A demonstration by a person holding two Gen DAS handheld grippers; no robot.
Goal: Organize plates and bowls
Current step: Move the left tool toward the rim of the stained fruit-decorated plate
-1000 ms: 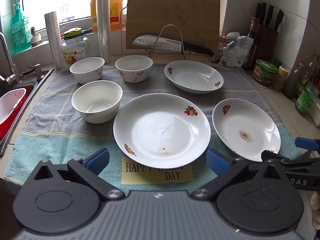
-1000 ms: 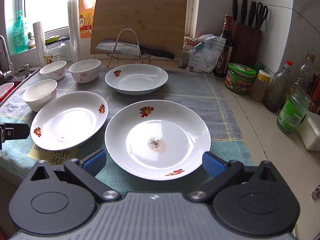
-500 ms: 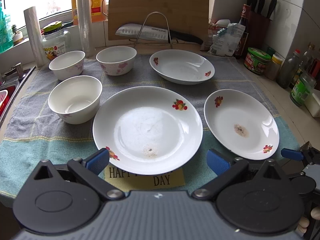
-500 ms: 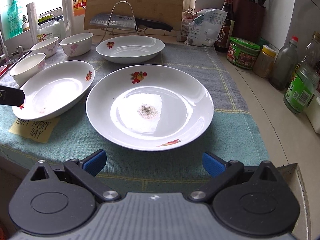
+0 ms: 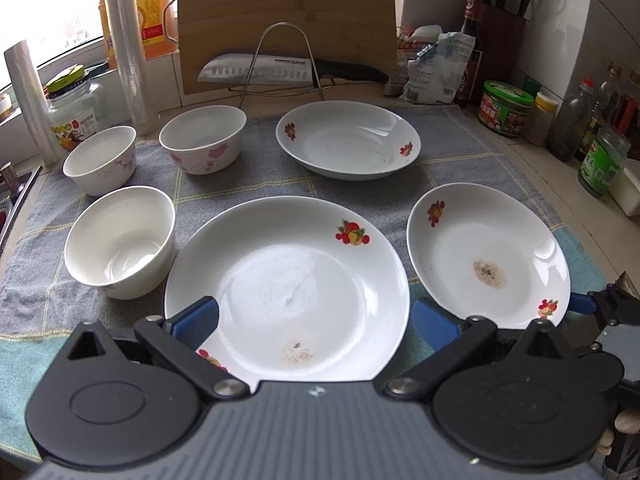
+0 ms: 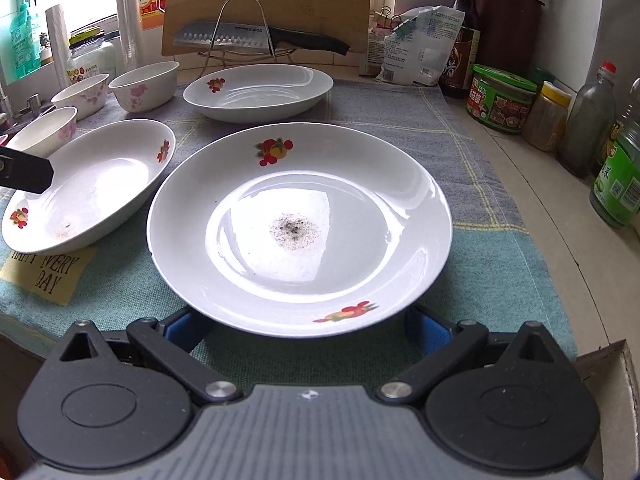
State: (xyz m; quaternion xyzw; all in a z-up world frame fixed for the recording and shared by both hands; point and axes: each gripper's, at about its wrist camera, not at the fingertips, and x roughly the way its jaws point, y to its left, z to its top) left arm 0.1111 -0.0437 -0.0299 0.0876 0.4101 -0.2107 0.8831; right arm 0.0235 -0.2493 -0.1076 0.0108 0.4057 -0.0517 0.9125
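Three white fruit-print plates and three white bowls sit on a grey-green towel. In the left wrist view my left gripper (image 5: 314, 320) is open, its jaws either side of the near rim of the middle plate (image 5: 288, 280). The nearest bowl (image 5: 120, 240) stands left of it, two more bowls (image 5: 100, 164) (image 5: 202, 138) behind, and a deep plate (image 5: 348, 140) at the back. In the right wrist view my right gripper (image 6: 304, 330) is open, low at the near rim of the right plate (image 6: 300, 224), its fingertips partly hidden under the rim. The right plate also shows in the left wrist view (image 5: 488, 256).
A bamboo cutting board (image 5: 288, 20) and a knife on a wire rack (image 5: 280, 68) stand at the back. Jars and bottles (image 6: 500, 100) line the right counter, a knife block (image 6: 508, 20) in the corner. A sink edge is at the far left (image 5: 12, 184).
Both grippers have moved forward and lower toward the plates. Each open pair of jaws now sits at the near rim of its plate.
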